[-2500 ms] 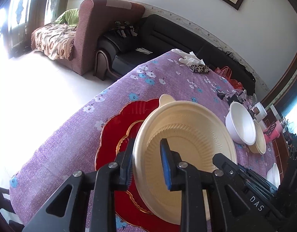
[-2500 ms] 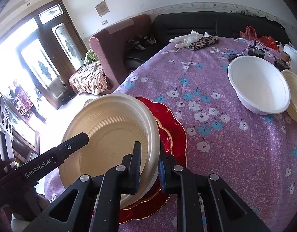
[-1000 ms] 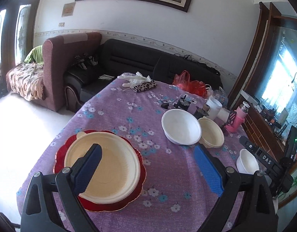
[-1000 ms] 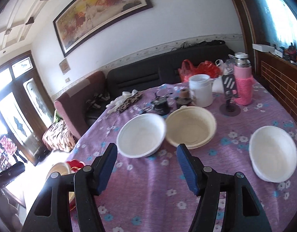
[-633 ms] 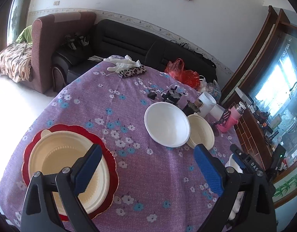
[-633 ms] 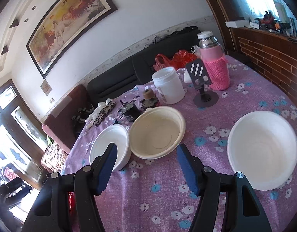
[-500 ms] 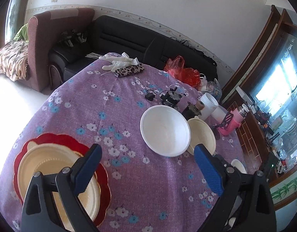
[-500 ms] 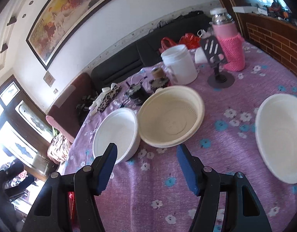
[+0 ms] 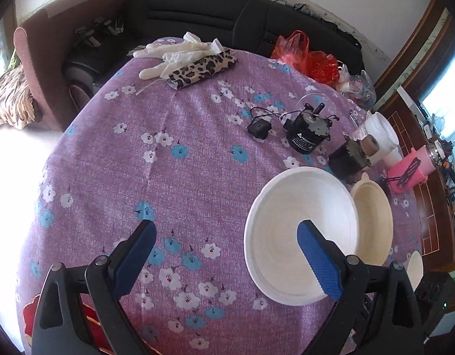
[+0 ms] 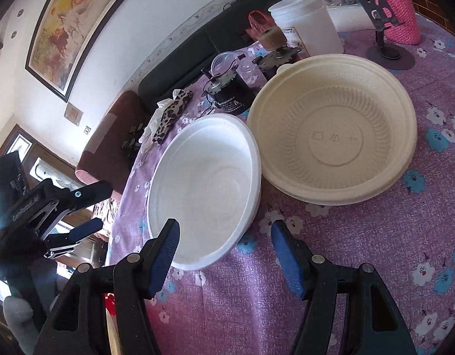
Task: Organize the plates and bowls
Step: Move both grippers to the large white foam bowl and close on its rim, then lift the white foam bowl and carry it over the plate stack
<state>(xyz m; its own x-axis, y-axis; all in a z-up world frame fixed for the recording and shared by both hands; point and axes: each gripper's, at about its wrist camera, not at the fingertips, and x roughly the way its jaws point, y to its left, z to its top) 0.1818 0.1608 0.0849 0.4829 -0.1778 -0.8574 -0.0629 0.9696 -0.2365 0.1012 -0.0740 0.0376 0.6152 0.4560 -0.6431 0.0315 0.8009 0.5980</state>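
Note:
A white foam bowl [image 9: 301, 230] [image 10: 203, 189] stands on the purple flowered tablecloth [image 9: 183, 162], touching a cream bowl [image 9: 375, 224] [image 10: 334, 136] on its right. My left gripper [image 9: 224, 245] is open and empty; its right finger overlaps the white bowl's near side. My right gripper [image 10: 224, 245] is open and empty, its jaws either side of the white bowl's near rim. The red plate [image 9: 32, 313] shows only as an edge at the bottom left. A small white bowl [image 9: 415, 269] sits at the table's right edge.
A black motor [image 9: 307, 133] [image 10: 230, 94], an adapter [image 9: 260, 130], a white jar [image 10: 307, 26], a pink bottle [image 9: 411, 171] and a phone stand [image 10: 387, 38] crowd behind the bowls. Gloves and a leopard pouch [image 9: 200, 71] lie at the far edge. A black sofa [image 9: 197, 14] stands beyond.
Both grippers let go of the cream plate on the red plate, opened, and moved right across the table to the white foam bowl. The bowls have not moved.

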